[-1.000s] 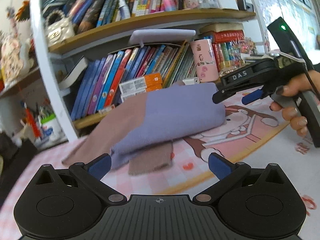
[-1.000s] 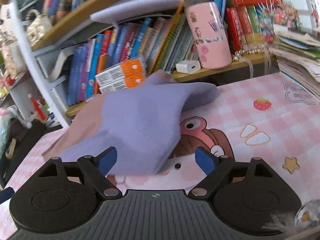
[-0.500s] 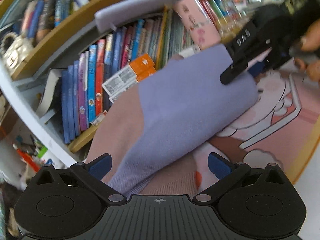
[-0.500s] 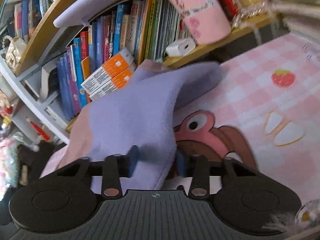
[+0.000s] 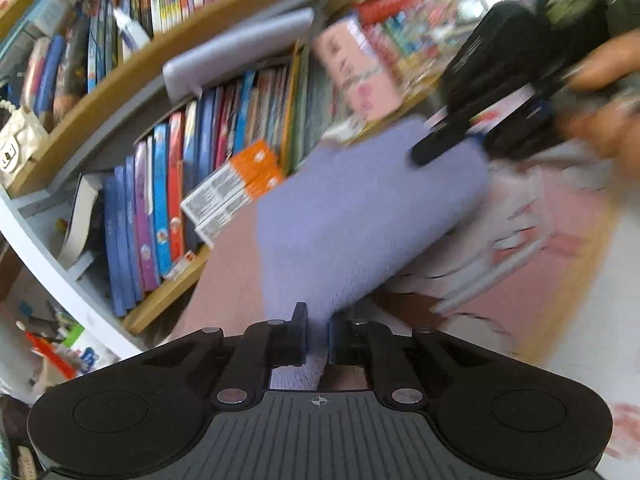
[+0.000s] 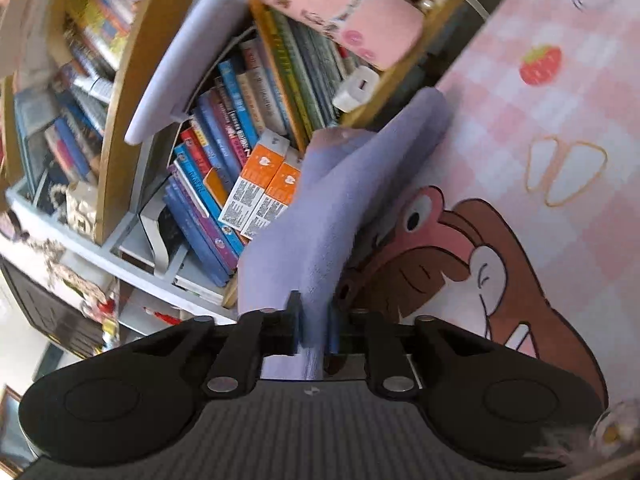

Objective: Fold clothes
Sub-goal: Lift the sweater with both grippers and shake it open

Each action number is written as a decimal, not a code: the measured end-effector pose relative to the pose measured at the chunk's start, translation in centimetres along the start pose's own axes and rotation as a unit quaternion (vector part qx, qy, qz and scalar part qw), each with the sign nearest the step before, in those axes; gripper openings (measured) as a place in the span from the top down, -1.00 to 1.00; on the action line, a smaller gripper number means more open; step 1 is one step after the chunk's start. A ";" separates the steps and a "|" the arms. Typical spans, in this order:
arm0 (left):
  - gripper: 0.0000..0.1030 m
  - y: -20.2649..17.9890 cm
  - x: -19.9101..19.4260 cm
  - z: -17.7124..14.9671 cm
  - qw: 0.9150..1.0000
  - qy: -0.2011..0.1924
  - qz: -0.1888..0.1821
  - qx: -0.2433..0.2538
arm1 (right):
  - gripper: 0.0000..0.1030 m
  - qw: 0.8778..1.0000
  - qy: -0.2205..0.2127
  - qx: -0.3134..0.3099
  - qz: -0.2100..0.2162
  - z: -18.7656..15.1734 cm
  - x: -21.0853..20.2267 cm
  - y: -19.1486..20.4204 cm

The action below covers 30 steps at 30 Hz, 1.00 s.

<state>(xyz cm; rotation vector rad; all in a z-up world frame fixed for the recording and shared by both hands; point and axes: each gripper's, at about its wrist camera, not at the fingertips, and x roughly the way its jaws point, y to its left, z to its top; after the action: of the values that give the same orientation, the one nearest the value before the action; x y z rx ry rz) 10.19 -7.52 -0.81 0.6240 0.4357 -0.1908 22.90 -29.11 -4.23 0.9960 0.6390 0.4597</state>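
Both tongs now grip the cloth
Left tongs [image 5: 317, 330] (spread a second ago) and right tongs [image 6: 313, 330] pinch the purple cloth [image 5: 360, 216]; a fold can follow, over the table [image 6: 540, 120].

Motion blur smears the hand [image 5: 600, 92] and the right gripper [image 5: 476, 136] beyond the purple cloth [image 5: 360, 216]. Where that gripper's tips meet the cloth is hidden. The mat's cartoon drawing [image 5: 520, 248] beside the cloth is streaked, unreadable.
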 end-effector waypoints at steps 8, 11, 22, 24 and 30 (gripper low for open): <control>0.85 -1.6 -7.0 -1.1 0.998 -0.022 -0.058 -0.013 | 0.60 0.999 -0.012 0.035 -0.015 0.8 -0.5 -1.5; 0.85 -2.1 -7.5 -1.8 0.998 -0.015 -0.059 -0.016 | 0.77 0.999 -0.012 0.030 -0.008 1.0 -0.9 -1.2; 0.86 2.4 -16.0 1.6 0.921 -0.236 -0.251 -0.180 | 0.78 0.934 -0.194 -0.104 0.282 2.3 -13.5 9.2; 0.86 3.9 -17.7 1.6 0.893 -0.288 -0.280 -0.203 | 0.78 0.921 -0.201 -0.125 0.308 3.1 -14.7 12.3; 0.85 7.9 -17.9 -1.6 0.848 -0.307 -0.311 -0.300 | 0.78 0.927 -0.138 -0.232 0.259 2.0 -9.8 20.6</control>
<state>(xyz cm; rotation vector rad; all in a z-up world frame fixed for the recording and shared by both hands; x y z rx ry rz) -3.90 0.49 10.22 -0.2340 0.0382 -0.8157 15.67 -26.70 17.40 0.7423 -0.0086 0.8724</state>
